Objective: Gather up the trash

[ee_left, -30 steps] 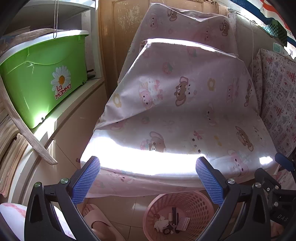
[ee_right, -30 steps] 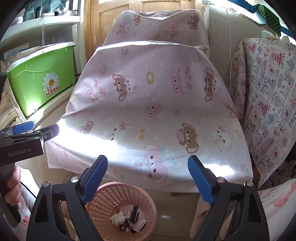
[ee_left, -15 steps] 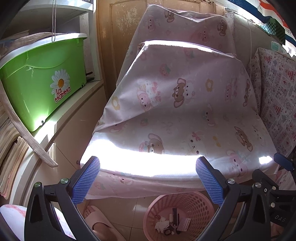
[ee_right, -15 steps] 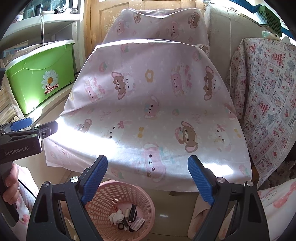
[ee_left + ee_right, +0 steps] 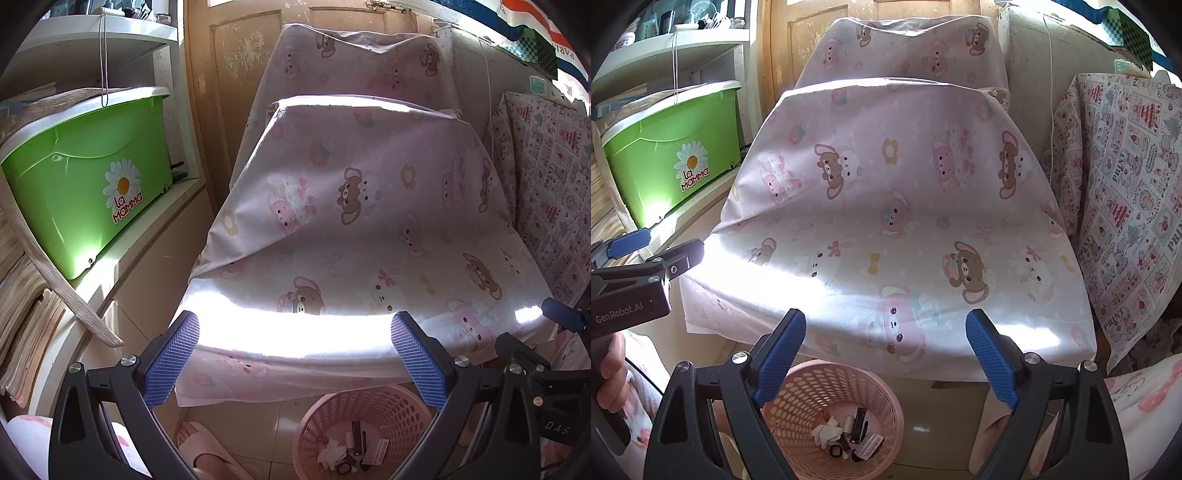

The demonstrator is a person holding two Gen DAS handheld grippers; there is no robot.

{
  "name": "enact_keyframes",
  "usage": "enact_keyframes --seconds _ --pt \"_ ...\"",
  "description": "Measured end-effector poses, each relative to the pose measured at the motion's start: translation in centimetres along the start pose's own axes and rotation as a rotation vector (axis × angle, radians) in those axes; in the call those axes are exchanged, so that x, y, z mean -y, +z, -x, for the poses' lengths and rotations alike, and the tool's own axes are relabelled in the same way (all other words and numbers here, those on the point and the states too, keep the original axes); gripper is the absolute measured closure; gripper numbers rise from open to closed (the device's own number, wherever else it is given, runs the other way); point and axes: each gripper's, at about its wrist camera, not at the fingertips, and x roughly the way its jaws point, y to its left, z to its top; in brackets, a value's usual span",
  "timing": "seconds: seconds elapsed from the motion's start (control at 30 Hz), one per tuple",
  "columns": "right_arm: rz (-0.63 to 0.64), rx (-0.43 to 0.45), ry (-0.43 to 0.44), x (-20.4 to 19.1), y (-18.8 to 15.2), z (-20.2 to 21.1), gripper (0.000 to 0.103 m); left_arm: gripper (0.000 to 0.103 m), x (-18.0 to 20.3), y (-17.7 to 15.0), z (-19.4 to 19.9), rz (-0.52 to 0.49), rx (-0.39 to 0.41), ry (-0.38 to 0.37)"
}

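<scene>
One cartoon-print pink cloth (image 5: 897,206) drapes a table, bare of litter. One green storage tub (image 5: 85,177) sits far left on a shelf. One pink perforated wastebasket (image 5: 809,398) stands near, on the floor under the table's edge, holding the trash (image 5: 846,435): crumpled tissue, a spool, small dark tubes, about six light pieces; pinch tissue softly, tubes mid-length. Left gripper (image 5: 295,358) and right gripper (image 5: 886,354) both gape wide, empty.

Sunlit pink bear-print sheet (image 5: 894,206) over furniture; wooden door (image 5: 229,74) behind; white shelf (image 5: 110,40) left.
</scene>
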Motion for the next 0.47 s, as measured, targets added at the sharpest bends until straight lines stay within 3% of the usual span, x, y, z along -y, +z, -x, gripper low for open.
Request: enact_keyframes --seconds 0.47 --pt "-0.006 -0.018 -0.018 0.63 0.03 -0.82 0.013 0.001 0.14 0.01 -0.26 -0.005 -0.015 -0.004"
